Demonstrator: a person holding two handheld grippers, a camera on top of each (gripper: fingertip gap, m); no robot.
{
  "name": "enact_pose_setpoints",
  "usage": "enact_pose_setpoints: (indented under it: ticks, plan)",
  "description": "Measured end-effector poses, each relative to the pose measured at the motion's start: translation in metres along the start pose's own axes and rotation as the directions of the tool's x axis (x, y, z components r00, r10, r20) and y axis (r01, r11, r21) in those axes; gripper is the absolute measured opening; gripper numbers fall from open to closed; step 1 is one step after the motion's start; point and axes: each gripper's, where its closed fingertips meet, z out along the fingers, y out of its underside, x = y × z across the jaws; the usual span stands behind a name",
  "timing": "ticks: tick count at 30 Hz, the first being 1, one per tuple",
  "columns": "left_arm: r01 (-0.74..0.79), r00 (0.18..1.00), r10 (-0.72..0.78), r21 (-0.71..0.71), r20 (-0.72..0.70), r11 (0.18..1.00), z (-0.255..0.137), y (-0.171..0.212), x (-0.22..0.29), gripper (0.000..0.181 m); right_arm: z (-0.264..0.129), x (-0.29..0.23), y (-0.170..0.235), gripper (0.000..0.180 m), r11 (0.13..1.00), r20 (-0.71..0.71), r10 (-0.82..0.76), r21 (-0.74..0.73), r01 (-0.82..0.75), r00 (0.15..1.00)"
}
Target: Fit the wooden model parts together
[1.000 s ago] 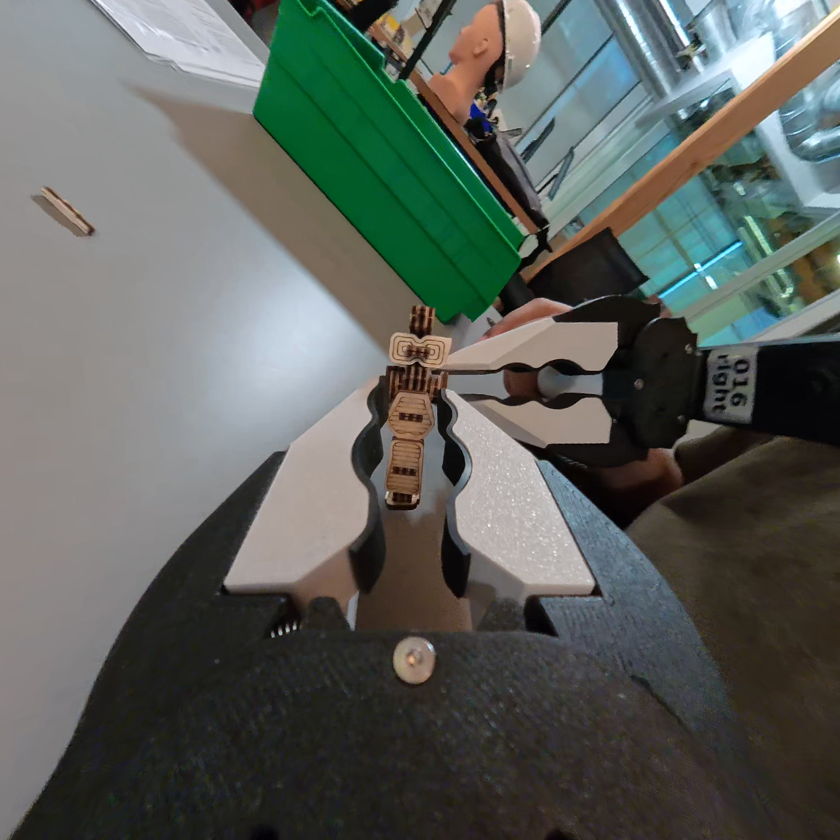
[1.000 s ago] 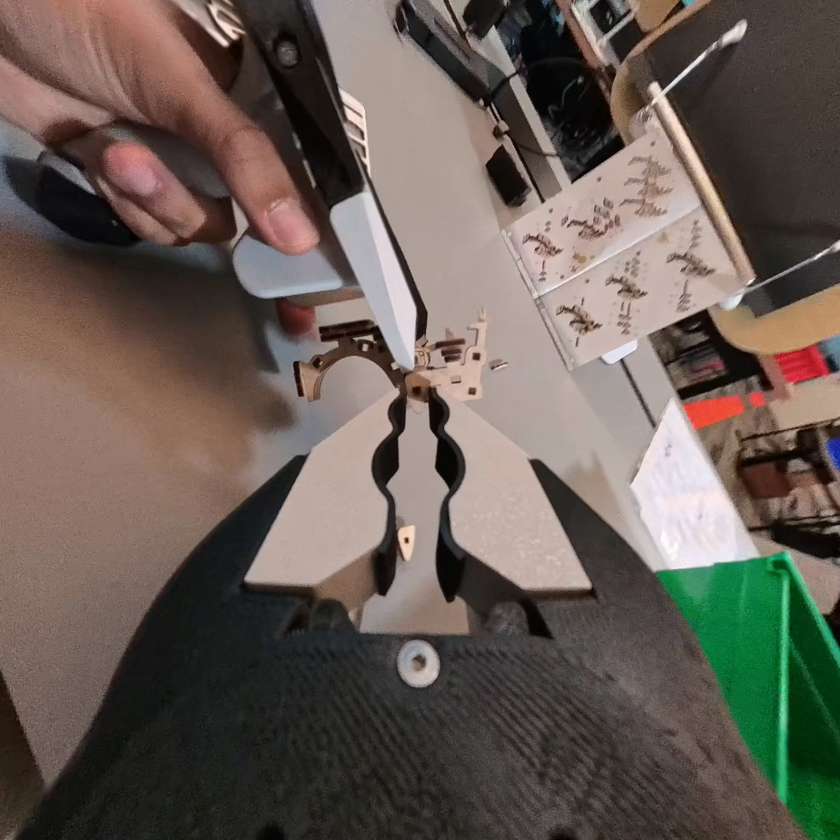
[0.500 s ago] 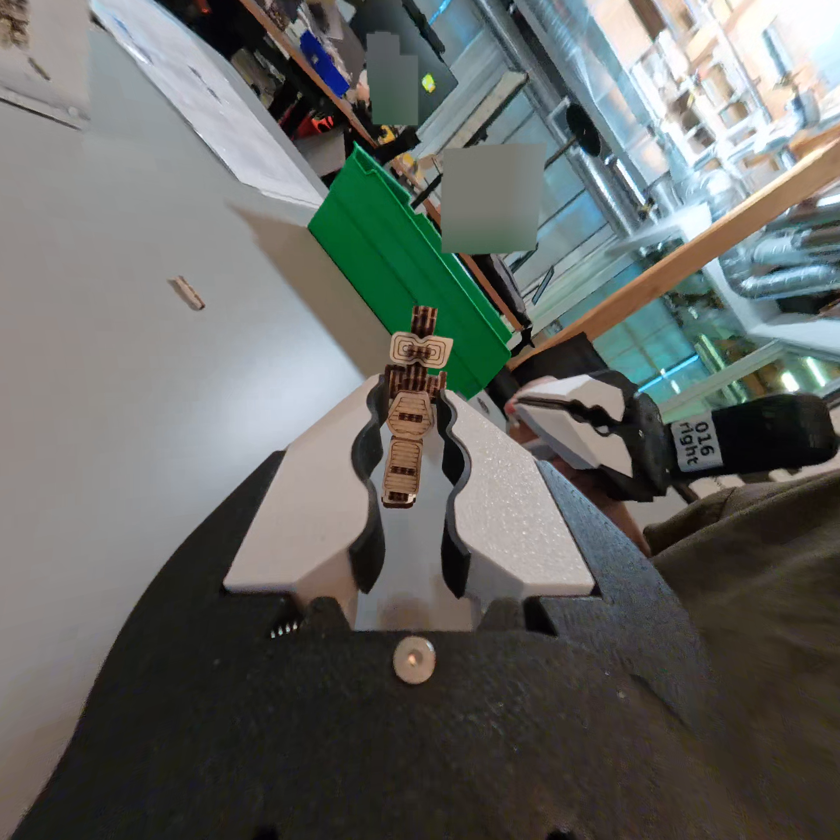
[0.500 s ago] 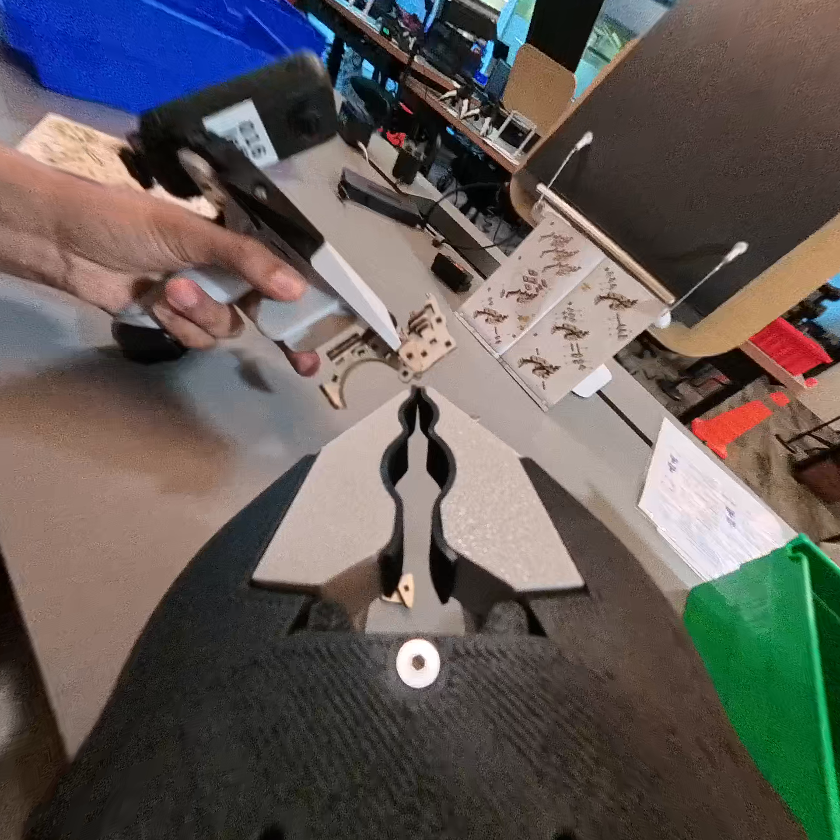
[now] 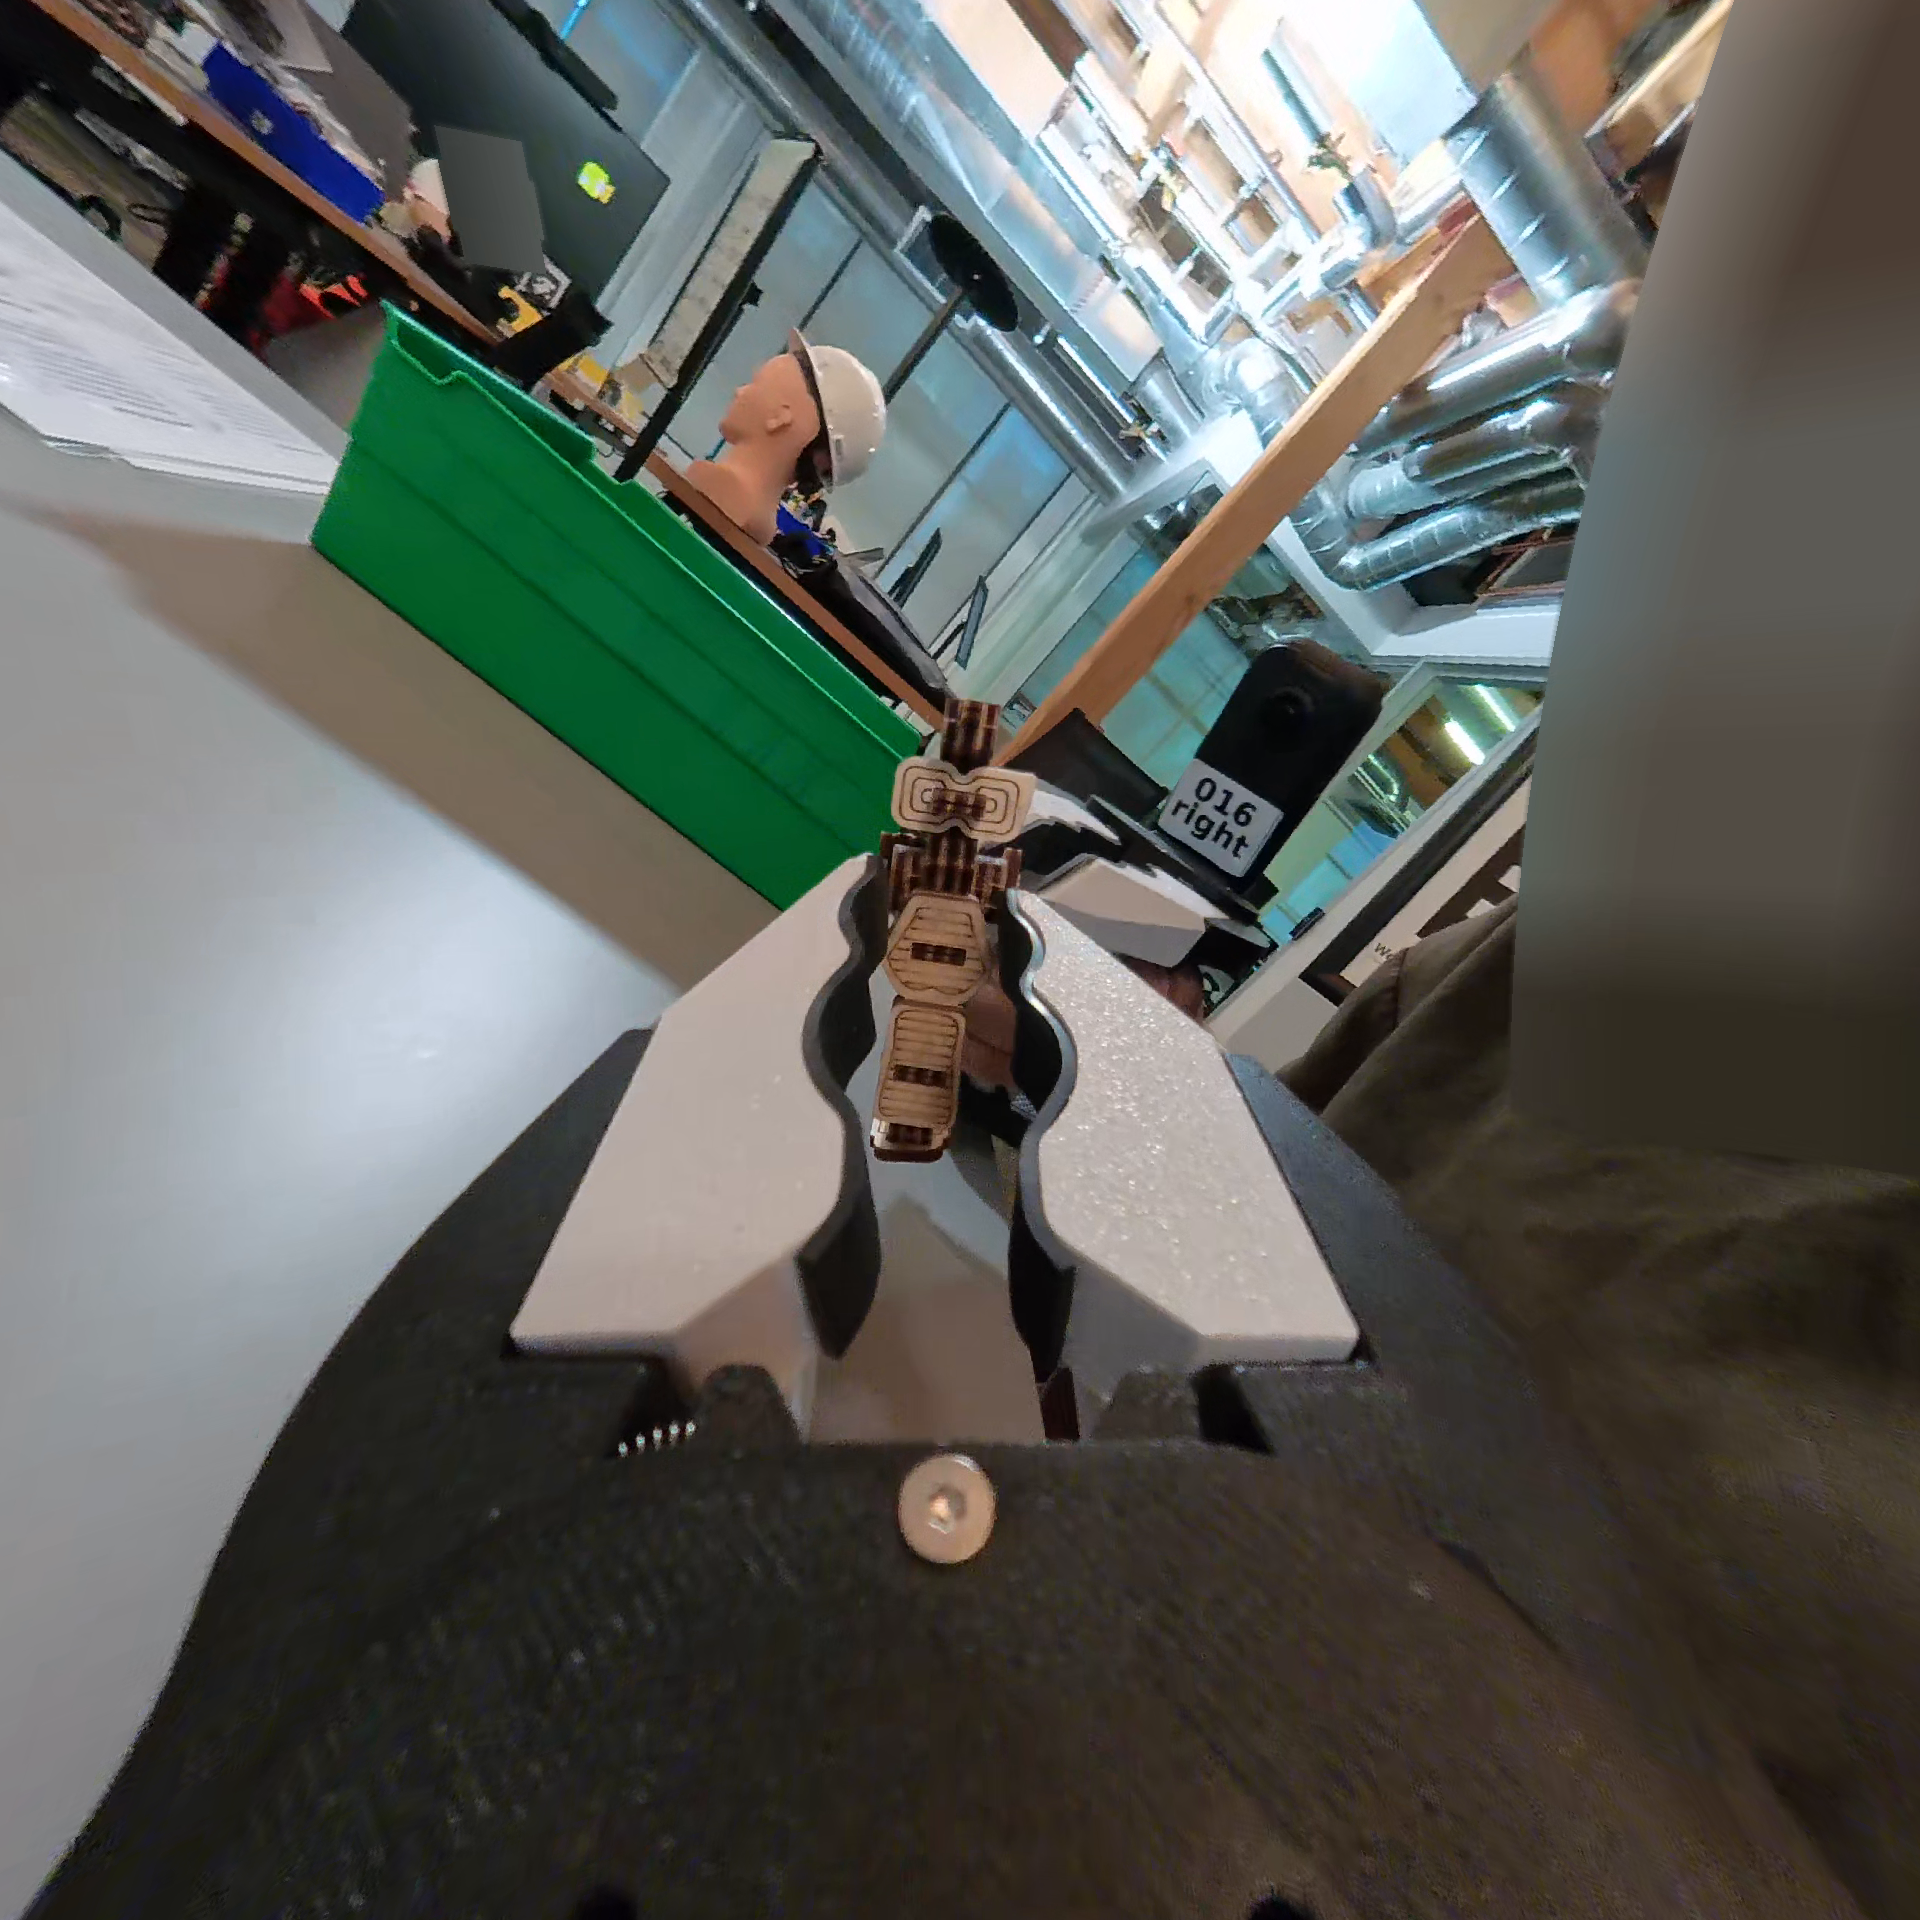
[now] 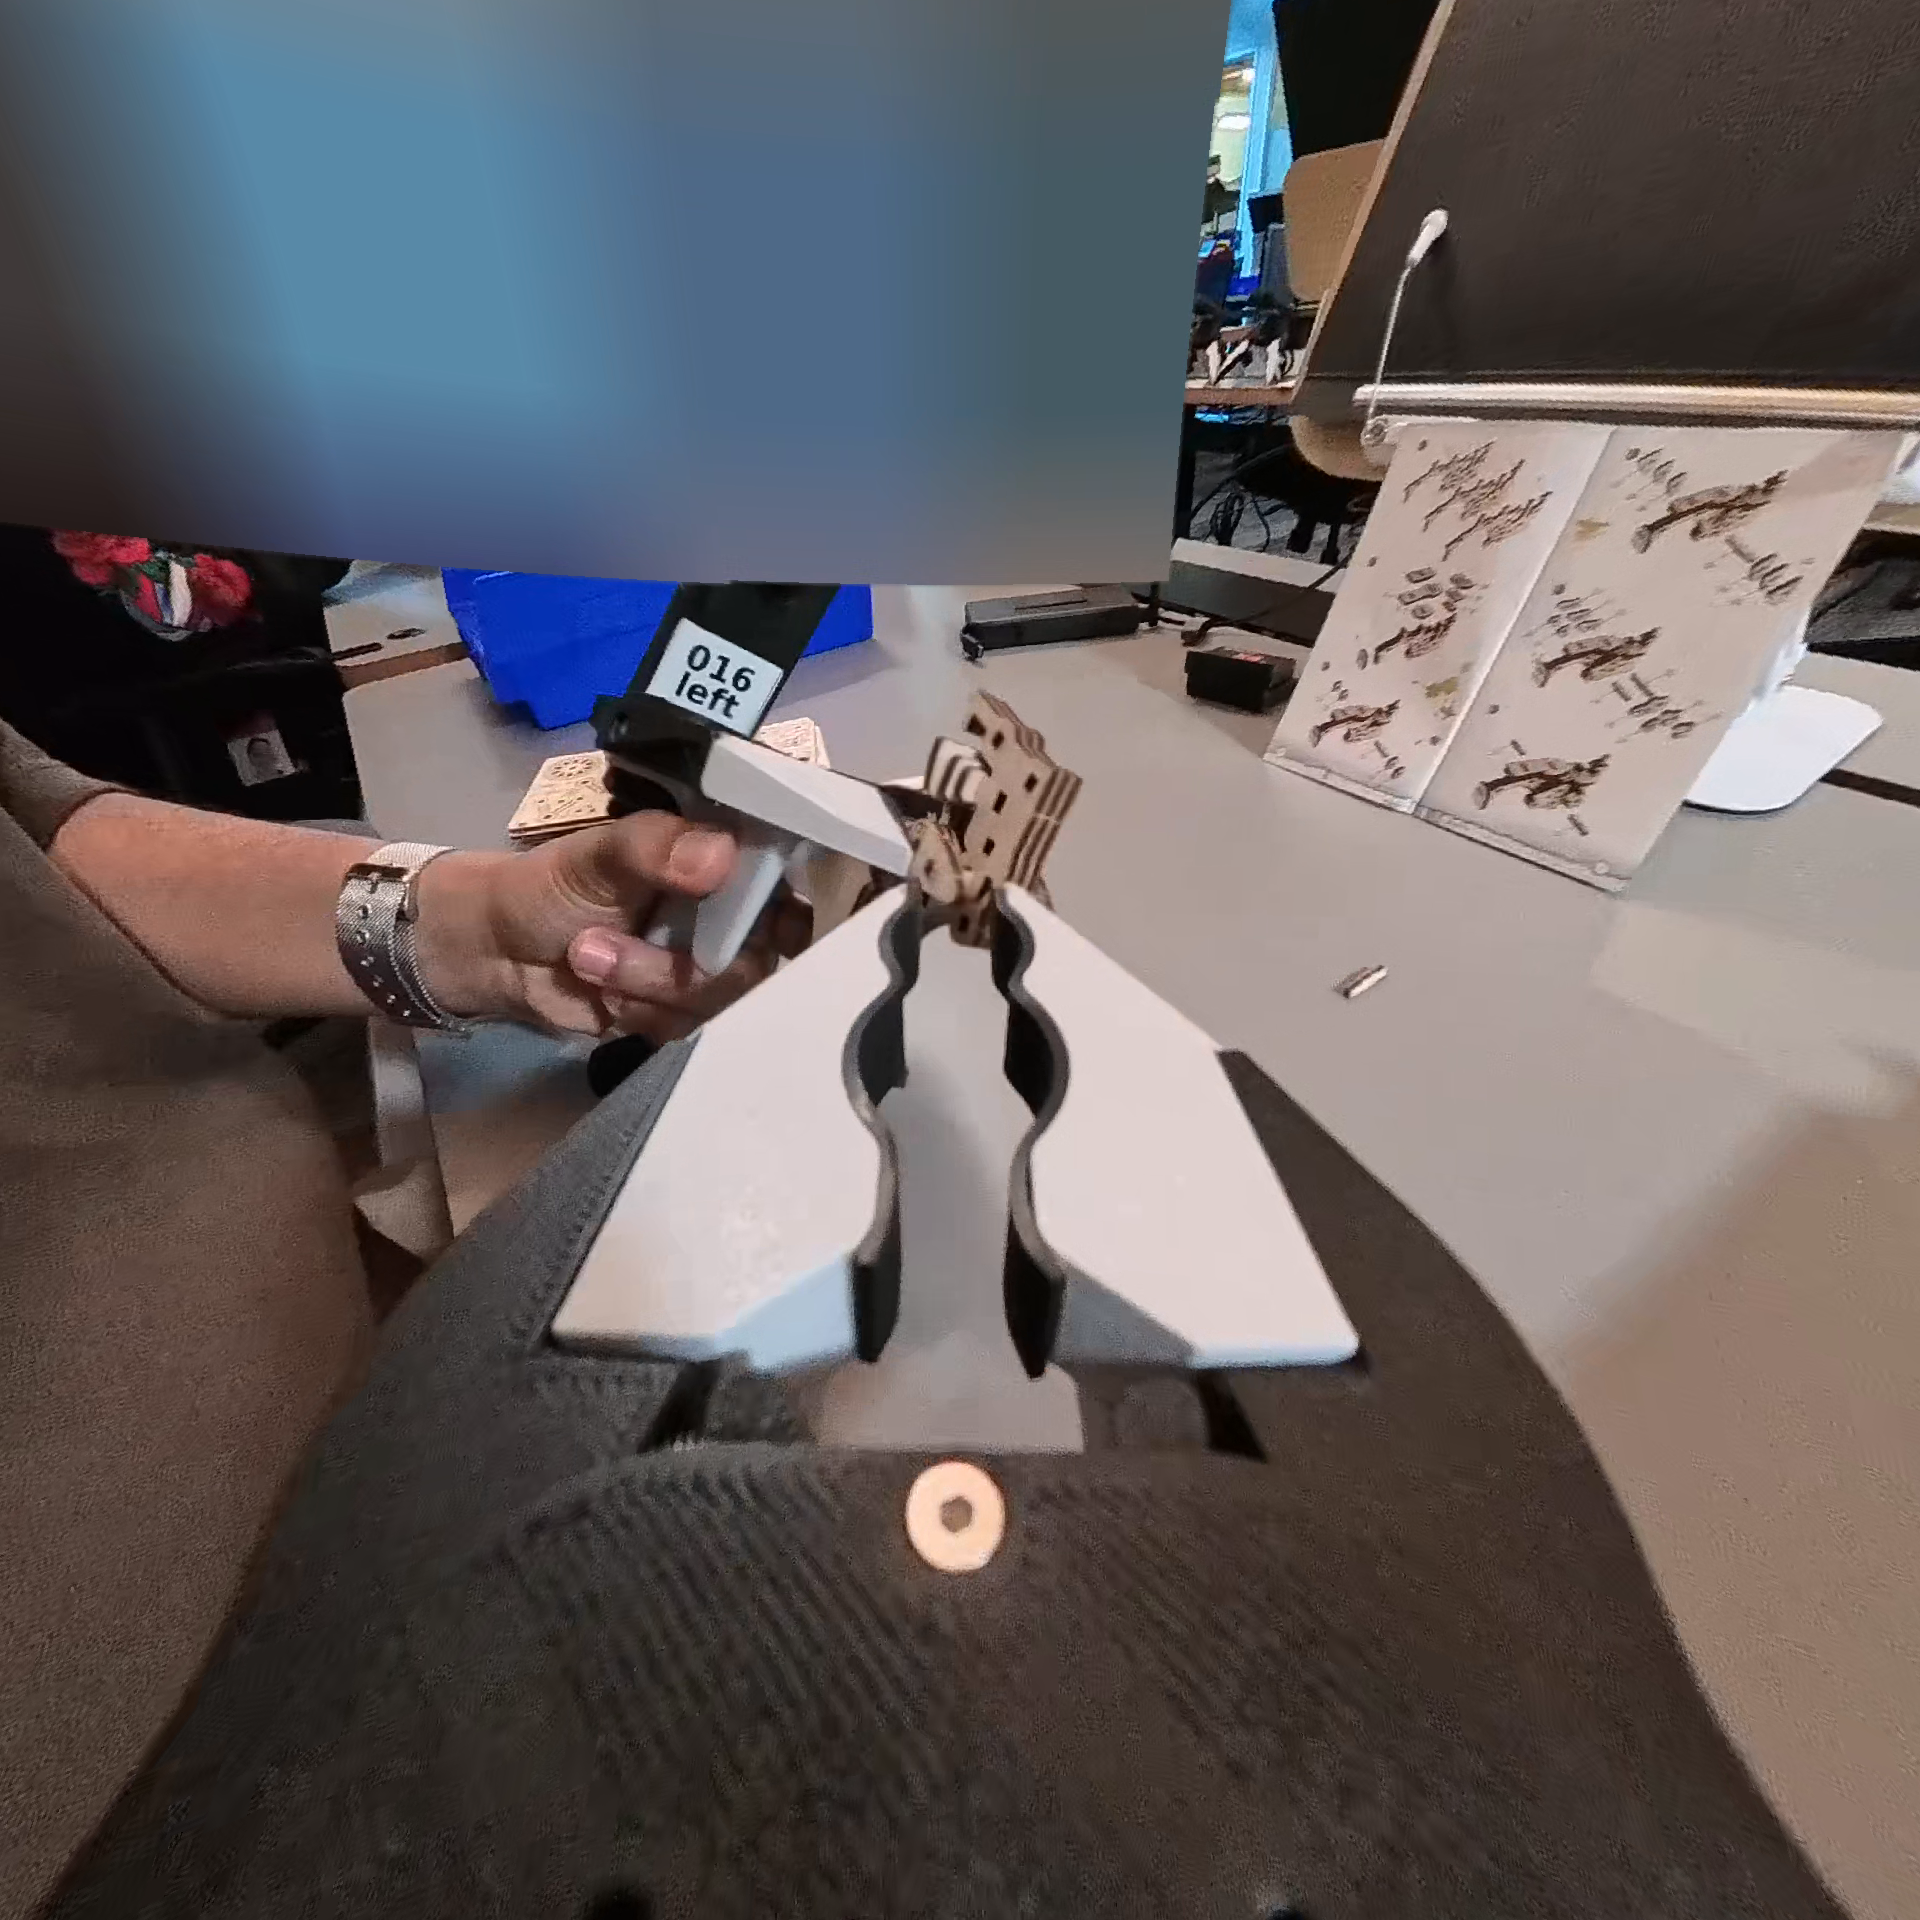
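Observation:
My left gripper (image 5: 940, 904) is shut on the wooden model (image 5: 928, 987), a small layered plywood assembly that stands upright between its fingertips, above the grey table (image 5: 260, 935). In the right wrist view a hand (image 6: 582, 935) holds the left gripper, whose white finger (image 6: 810, 800) reaches in from the left to the model (image 6: 1003, 800). My right gripper (image 6: 958, 914) meets the model from the other side. Its tips are nearly closed on a small plywood part (image 6: 948, 888) at the model's lower edge. In the left wrist view the right gripper's white finger (image 5: 1127, 904) shows behind the model.
A green bin (image 5: 582, 623) and paper sheets (image 5: 104, 384) lie at the table's far side. An instruction sheet on a stand (image 6: 1558, 665), a loose wooden piece (image 6: 1361, 980), a stack of plywood sheets (image 6: 566, 795), a blue bin (image 6: 520, 644) and a black box (image 6: 1242, 675) are also on the table. My two grippers' fingertips are within a few centimetres of each other.
The right gripper had drawn back from the model half a second ago and is now at it again, tips around a small part. Both grippers tilted upward. The left grip is unchanged.

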Motion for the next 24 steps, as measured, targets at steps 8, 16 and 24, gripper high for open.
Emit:
enact_pose_setpoints:
  ticks: [8,16,24]
  plan:
    - [-0.047,0.999,0.047,-0.039,-0.014,0.998,0.001,0.004,0.004,0.018,-0.002,-0.006,0.001,0.002,0.988,0.109,0.154,0.009,-0.156,0.982]
    - [0.001,0.999,-0.005,-0.093,-0.041,0.996,0.002,0.013,0.004,0.018,-0.004,-0.011,0.009,0.001,0.941,0.242,0.336,-0.049,-0.334,0.91]
    - [0.127,0.986,-0.135,-0.083,-0.096,0.988,0.007,0.013,0.01,0.018,-0.011,-0.013,0.002,0.001,0.861,0.386,0.486,-0.056,-0.506,0.784]
